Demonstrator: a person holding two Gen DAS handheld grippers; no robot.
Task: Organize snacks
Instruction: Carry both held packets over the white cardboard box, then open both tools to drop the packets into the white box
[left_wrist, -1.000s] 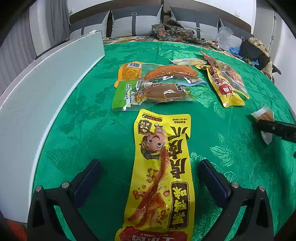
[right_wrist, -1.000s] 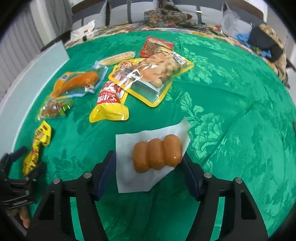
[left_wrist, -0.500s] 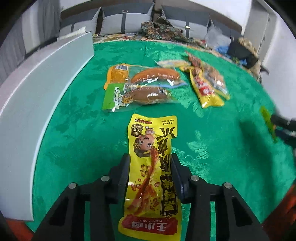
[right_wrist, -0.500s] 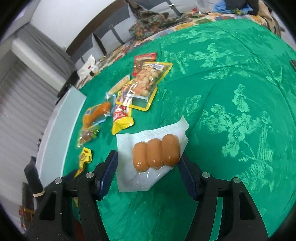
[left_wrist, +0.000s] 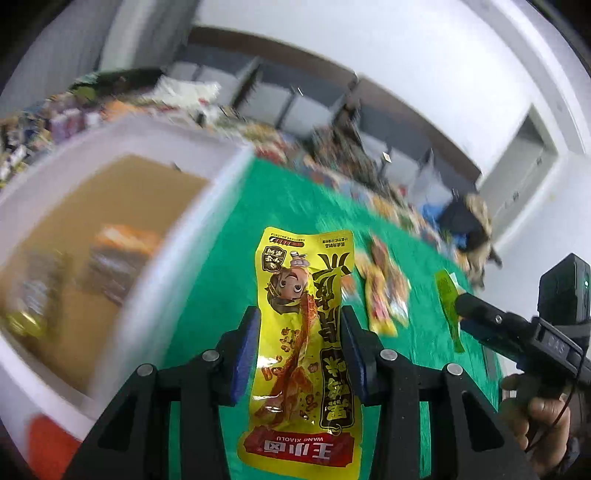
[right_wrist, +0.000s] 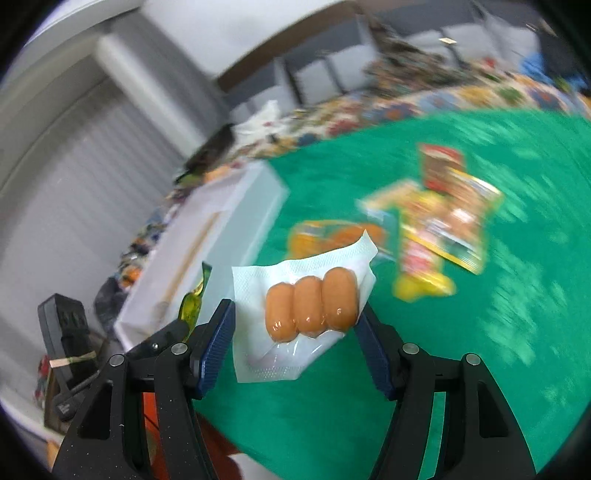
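A long yellow snack pack (left_wrist: 303, 332) with a cartoon face hangs above the green tablecloth (left_wrist: 280, 206), and my left gripper (left_wrist: 299, 321) is shut on its middle. A clear pack of three sausages (right_wrist: 310, 306) is lifted off the cloth, with my right gripper (right_wrist: 295, 314) shut on its sides. In the left wrist view the right gripper (left_wrist: 465, 306) shows at the right edge, held by a hand (left_wrist: 535, 417). In the right wrist view the left gripper (right_wrist: 173, 332) shows low on the left, its yellow pack (right_wrist: 192, 302) seen edge-on.
A big white box (left_wrist: 184, 236) stands along the table's left side, with a brown floor and several blurred snack packs inside; it also shows as the white box (right_wrist: 236, 206). Several packs (right_wrist: 436, 229) remain on the cloth. Grey sofa cushions and clutter lie beyond.
The left gripper closed on the yellow pack. Both grippers rose with their packs and swung left, so the box's inside now shows. Both views are motion-blurred.
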